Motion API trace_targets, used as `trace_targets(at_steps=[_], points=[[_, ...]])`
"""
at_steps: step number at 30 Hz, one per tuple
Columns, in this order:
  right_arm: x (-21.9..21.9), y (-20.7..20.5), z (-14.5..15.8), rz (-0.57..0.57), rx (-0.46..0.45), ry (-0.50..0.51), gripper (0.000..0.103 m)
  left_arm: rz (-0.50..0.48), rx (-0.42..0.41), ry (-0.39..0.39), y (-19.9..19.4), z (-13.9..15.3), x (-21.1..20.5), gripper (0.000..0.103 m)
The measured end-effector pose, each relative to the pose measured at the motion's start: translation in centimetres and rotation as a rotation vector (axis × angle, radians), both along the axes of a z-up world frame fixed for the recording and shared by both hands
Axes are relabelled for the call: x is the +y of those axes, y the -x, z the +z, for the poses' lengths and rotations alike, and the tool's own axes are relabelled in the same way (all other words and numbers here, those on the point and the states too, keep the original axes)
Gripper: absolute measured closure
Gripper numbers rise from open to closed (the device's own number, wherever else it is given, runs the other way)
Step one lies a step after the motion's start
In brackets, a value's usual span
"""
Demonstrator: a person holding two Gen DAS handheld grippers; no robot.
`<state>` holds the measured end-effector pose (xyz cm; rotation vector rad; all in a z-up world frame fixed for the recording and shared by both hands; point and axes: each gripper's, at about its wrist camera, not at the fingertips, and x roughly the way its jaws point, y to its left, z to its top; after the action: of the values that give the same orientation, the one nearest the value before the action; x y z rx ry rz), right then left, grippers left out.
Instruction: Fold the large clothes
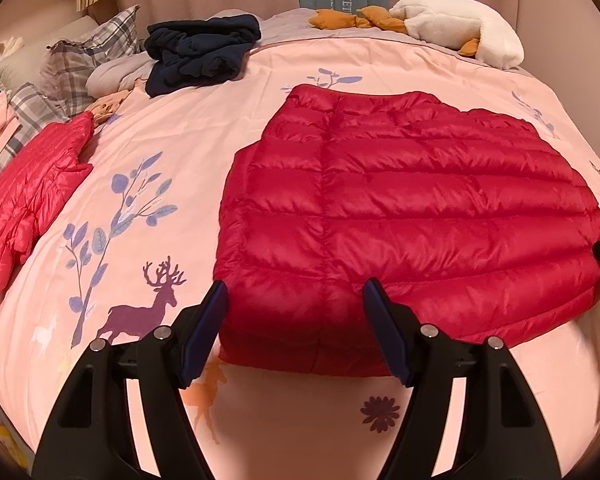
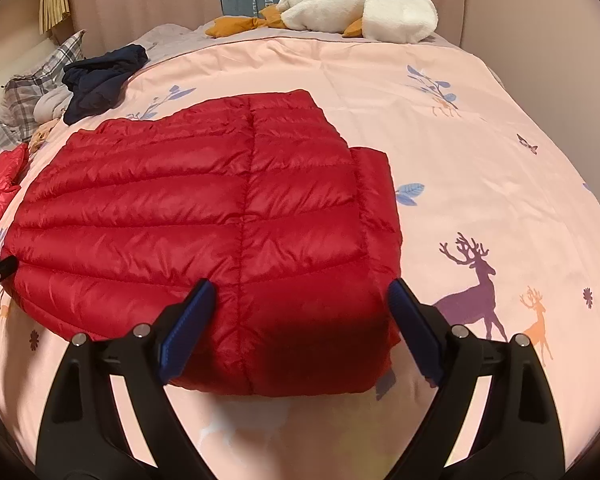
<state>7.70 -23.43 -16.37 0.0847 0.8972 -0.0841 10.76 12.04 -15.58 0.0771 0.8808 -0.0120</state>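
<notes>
**A:** Where does the red puffer jacket (image 1: 412, 216) lie?

**B:** Flat on the bed (image 1: 172, 208), on the pink cover with the deer print, its near hem toward both cameras. It looks already folded in part: in the right wrist view a narrower strip of the same red fabric (image 2: 376, 200) sticks out from under its right side, likely a sleeve or a side turned in.

**A:** And the tongs?

**B:** Both pairs stand wide and hold nothing. The left tongs (image 1: 296, 300) sit over the near left corner of the hem, the right tongs (image 2: 300, 300) over the near right corner. Whether the tips touch the fabric, I cannot tell.

**A:** So which step is this?

**B:** My judgement: the pause before another fold. Both pairs are lined up at the hem, one at each corner, as if to carry it up toward the collar.

**A:** What does that move call for?

**B:** Each pair needs to close on all the layers at its corner, the tucked strip too, or that strip may slip out. Then both should lift evenly so the hem lands square. The shell looks slick and puffy, so a shallow bite may slide off.

**A:** Anything in the way?

**B:** No. A second red jacket (image 1: 28, 200), a dark blue garment (image 1: 200, 52) and a white plush goose (image 2: 360, 8) all lie well apart.
</notes>
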Motion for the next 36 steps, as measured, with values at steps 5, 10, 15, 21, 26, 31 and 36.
trace_targets(at_steps=[5, 10, 15, 21, 26, 31, 36], points=[[-0.3, 0.3, -0.2, -0.009, 0.004, 0.000, 0.013, 0.013, 0.005, 0.004, 0.3, -0.2, 0.5, 0.032], [-0.7, 0.6, -0.3, -0.018, 0.005, -0.001, 0.013, 0.021, 0.005, 0.006, 0.5, -0.3, 0.8, 0.032], [-1.0, 1.0, -0.3, -0.025, 0.004, -0.003, 0.013, 0.029, 0.006, 0.008, 0.8, -0.3, 1.2, 0.032], [-1.1, 1.5, -0.3, -0.031, 0.003, -0.003, 0.013, 0.039, 0.010, 0.010, 1.3, -0.4, 1.5, 0.032], [-1.2, 1.9, -0.2, -0.034, 0.001, -0.003, 0.013, 0.050, 0.014, 0.013, 1.6, -0.4, 1.7, 0.032], [-1.4, 2.1, -0.2, -0.036, 0.001, -0.007, 0.013, 0.058, 0.016, 0.014, 1.9, -0.3, 2.1, 0.032], [-1.6, 2.4, -0.2, -0.039, 0.000, -0.007, 0.013, 0.066, 0.020, 0.017, 1.9, -0.3, 2.4, 0.032]])
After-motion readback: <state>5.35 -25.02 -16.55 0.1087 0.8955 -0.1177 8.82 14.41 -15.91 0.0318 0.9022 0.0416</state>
